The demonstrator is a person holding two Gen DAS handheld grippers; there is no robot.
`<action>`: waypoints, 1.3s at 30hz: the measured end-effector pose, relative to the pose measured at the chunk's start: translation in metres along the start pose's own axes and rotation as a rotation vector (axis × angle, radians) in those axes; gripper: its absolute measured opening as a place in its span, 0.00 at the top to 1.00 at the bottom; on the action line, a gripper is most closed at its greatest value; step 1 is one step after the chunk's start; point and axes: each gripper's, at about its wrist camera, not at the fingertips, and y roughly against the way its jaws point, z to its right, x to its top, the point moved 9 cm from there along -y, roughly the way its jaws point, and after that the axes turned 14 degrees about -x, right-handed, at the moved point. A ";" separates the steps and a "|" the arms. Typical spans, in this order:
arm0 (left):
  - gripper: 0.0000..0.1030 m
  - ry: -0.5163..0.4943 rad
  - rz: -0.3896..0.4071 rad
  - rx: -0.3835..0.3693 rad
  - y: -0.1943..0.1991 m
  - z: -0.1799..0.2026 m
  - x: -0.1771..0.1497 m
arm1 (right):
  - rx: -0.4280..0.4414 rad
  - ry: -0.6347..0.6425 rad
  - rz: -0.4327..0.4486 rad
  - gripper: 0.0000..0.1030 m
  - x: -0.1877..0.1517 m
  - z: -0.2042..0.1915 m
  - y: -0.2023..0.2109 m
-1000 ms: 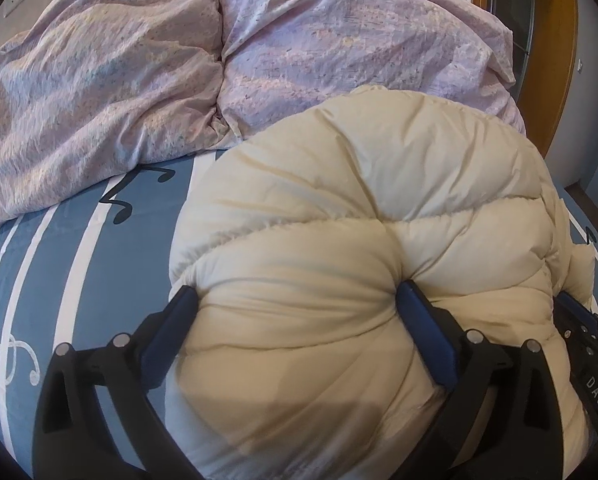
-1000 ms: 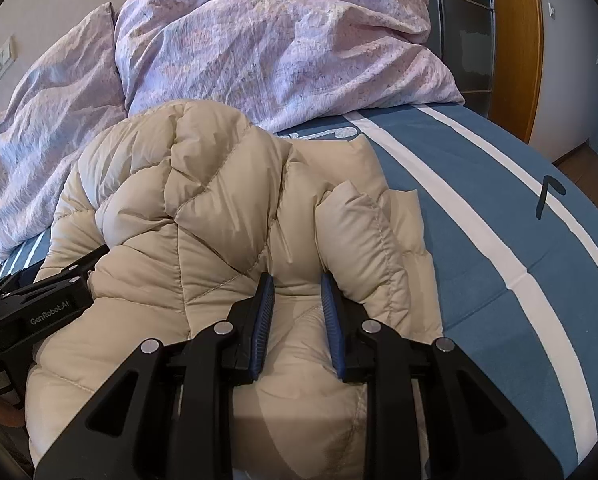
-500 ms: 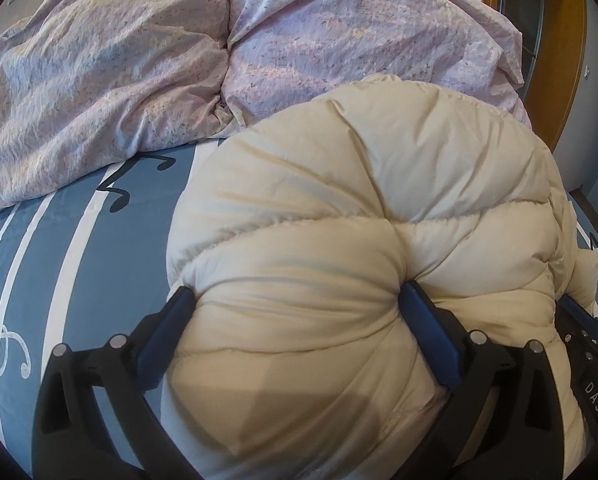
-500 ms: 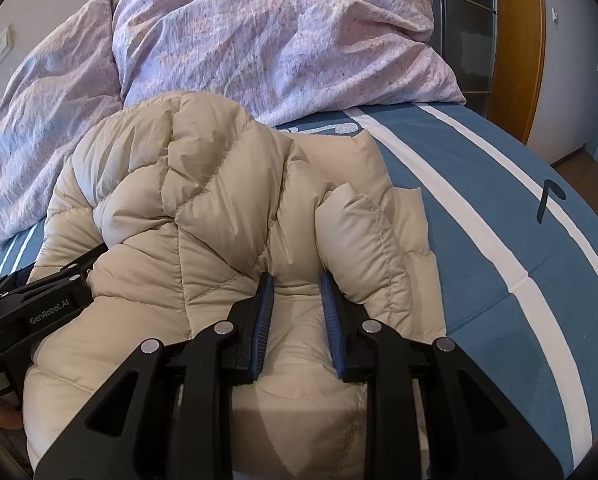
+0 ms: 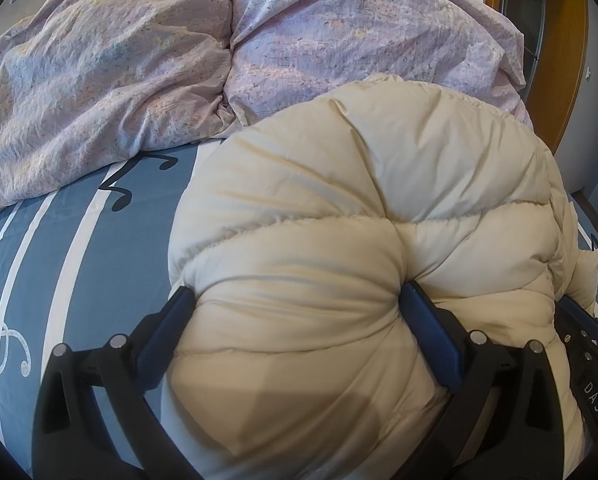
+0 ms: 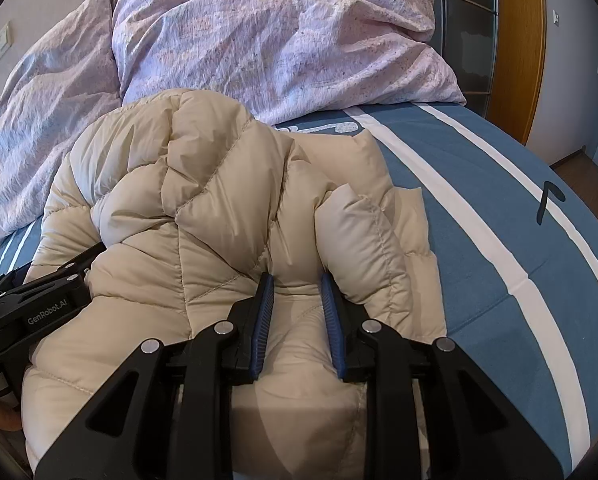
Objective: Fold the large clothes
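A cream quilted down jacket (image 5: 359,208) lies bunched on the blue striped bed (image 5: 79,248); it also shows in the right wrist view (image 6: 203,208). My left gripper (image 5: 295,304) has its jaws wide apart and pressed into a thick puffy fold of the jacket. My right gripper (image 6: 297,284) is shut on a narrower fold of the jacket near its right edge. The left gripper's body (image 6: 39,300) shows at the left of the right wrist view; the right one's body (image 5: 587,344) shows at the right of the left wrist view.
A crumpled lilac duvet and pillows (image 5: 179,60) pile at the head of the bed, just behind the jacket (image 6: 279,40). A wooden door frame (image 6: 519,40) and floor lie beyond the bed's right side. Blue sheet (image 6: 499,240) lies right of the jacket.
Both grippers have moved a little forward toward the duvet with the jacket; the jacket bulges slightly higher. Both grips look unchanged.
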 end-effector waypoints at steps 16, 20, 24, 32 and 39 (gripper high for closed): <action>0.02 0.001 0.005 -0.001 0.000 -0.001 -0.001 | 0.000 0.002 0.001 0.74 0.000 0.000 0.000; 0.02 0.001 0.006 -0.001 0.000 -0.001 -0.001 | 0.000 0.002 0.002 0.74 0.000 0.000 0.000; 0.02 0.002 0.007 -0.002 -0.001 -0.002 -0.001 | 0.001 0.003 0.006 0.74 0.000 0.000 0.000; 0.02 0.002 0.009 -0.002 0.000 -0.003 -0.002 | 0.006 -0.004 0.008 0.74 0.000 0.000 0.001; 0.02 0.002 0.013 0.004 0.000 -0.004 -0.002 | 0.012 -0.014 0.012 0.74 0.001 0.001 0.002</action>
